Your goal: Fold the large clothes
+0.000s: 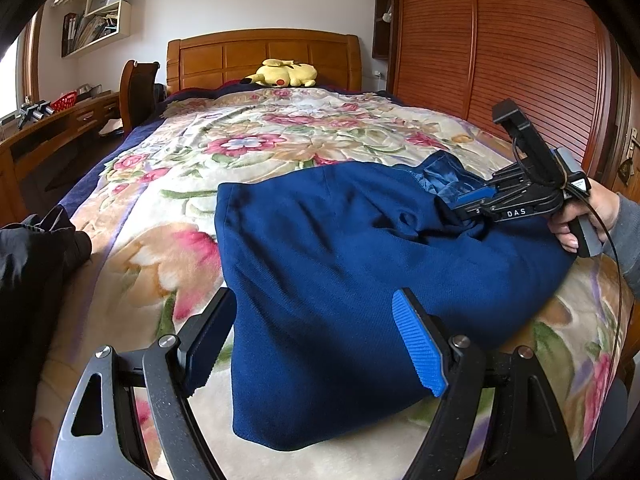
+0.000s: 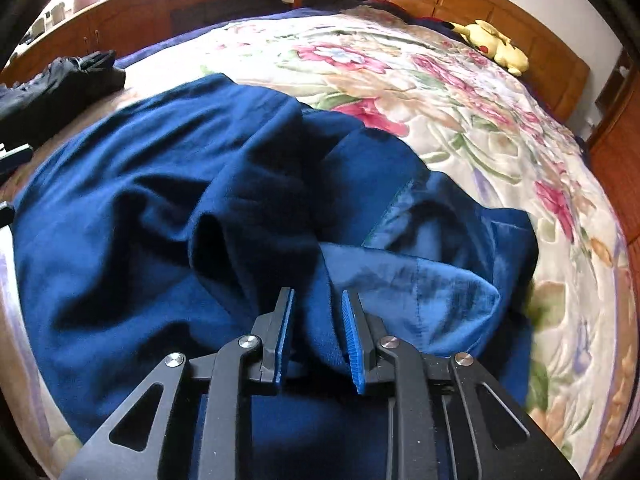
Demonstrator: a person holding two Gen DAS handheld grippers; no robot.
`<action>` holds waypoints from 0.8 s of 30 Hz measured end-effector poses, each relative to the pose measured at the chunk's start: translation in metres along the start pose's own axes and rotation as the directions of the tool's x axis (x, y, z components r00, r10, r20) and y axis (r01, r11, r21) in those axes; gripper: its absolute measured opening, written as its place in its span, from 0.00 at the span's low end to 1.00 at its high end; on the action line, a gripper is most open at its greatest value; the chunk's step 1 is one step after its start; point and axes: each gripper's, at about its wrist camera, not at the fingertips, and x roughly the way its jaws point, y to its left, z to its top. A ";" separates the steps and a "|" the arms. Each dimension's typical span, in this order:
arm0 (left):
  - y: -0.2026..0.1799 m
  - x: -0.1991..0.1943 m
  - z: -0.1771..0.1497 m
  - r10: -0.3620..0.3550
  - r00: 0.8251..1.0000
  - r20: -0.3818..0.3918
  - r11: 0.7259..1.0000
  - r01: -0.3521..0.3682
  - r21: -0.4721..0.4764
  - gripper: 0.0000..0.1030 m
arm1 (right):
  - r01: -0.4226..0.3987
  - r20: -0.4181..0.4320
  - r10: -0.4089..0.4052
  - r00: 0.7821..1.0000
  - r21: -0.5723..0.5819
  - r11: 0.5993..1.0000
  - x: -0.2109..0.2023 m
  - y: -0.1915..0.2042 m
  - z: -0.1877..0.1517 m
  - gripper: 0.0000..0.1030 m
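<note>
Now one gripper pinches, the other waits

My left gripper (image 1: 316,344) hangs with fingers wide apart over the blue garment (image 1: 340,272), free to take its near edge. Further on, my right gripper (image 2: 318,338) is clamped on a bunched fold, lifting it from the bed (image 1: 248,136).

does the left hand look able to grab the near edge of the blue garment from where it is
Probably yes. The left tongs stand open right over the blue garment, its near edge lying between the pads with nothing on top. The right tongs grip the far bunched part, well clear.
</note>
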 end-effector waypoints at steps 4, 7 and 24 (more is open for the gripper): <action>-0.001 0.000 0.000 -0.001 1.000 -0.002 1.000 0.001 0.007 0.79 | 0.034 0.002 -0.034 0.999 -0.049 0.998 0.001 0.009 -0.004 0.03; -0.001 0.001 0.000 0.000 1.000 -0.002 1.000 0.000 0.008 0.79 | 0.098 0.050 -0.095 0.994 -0.060 0.993 -0.012 0.011 0.000 0.01; 0.004 0.010 -0.002 0.004 1.000 -0.031 1.000 -0.005 -0.003 0.79 | 0.448 0.101 -0.457 0.884 0.099 0.889 0.020 -0.039 0.086 0.01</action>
